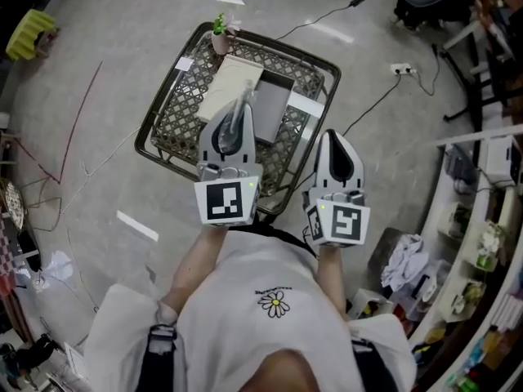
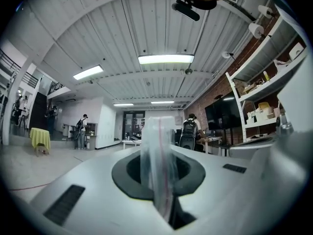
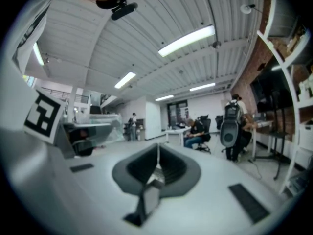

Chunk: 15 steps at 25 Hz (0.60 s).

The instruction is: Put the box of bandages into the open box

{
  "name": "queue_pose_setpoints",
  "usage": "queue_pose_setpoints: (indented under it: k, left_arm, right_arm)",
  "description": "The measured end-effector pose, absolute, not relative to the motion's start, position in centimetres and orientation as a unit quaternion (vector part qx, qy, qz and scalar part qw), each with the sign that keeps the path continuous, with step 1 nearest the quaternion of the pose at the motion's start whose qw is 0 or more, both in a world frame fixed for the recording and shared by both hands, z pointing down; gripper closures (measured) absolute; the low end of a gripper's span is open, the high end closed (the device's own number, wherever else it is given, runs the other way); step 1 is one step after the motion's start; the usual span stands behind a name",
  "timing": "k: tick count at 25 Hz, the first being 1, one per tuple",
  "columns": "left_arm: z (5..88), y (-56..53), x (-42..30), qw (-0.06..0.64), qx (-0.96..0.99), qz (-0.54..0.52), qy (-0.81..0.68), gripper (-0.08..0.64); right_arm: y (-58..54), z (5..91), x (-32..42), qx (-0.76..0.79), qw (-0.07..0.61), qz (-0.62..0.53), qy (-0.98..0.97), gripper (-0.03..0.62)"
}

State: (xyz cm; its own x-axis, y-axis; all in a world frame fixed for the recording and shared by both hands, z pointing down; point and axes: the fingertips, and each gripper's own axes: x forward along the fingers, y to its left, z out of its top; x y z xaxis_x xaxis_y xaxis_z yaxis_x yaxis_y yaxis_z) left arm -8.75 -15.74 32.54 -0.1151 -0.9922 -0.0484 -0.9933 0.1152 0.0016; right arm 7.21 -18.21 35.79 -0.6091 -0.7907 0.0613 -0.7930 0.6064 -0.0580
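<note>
Head view, left tongs (image 1: 233,129): held level over a wire table (image 1: 176,121); closed on a clear plastic bag (image 1: 243,103) that reaches forward past the tips.
Head view, right tongs (image 1: 333,141): held level just right of the left tongs, over the table's near right edge.
Head view, boxes: a cream box (image 1: 231,86) and a grey box (image 1: 271,109) are laid touching side by side on the table, under and ahead of the left tongs' tips; which of them holds the bandages cannot be told.
Head view, potted plant (image 1: 220,35): set at the table's far corner, well beyond both tongs.
Left gripper view, jaws: pressed together on the plastic, which is stood upright between them and marked by a thin red line.
Right gripper view, jaws: shut, pad against pad, with nothing held; the left tongs and the bag are seen to their left.
</note>
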Motion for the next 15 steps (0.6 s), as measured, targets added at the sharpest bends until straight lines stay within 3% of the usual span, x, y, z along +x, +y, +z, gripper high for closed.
queue_pose_setpoints:
  k: [15]
  left_arm:
    - [30.5, -15.7, -9.0, 0.017, -0.692, 0.039, 0.721, 0.515]
  right_arm:
    - [-17.0, 32.6, 6.6, 0.473, -0.009, 0.020, -0.881, 0.560]
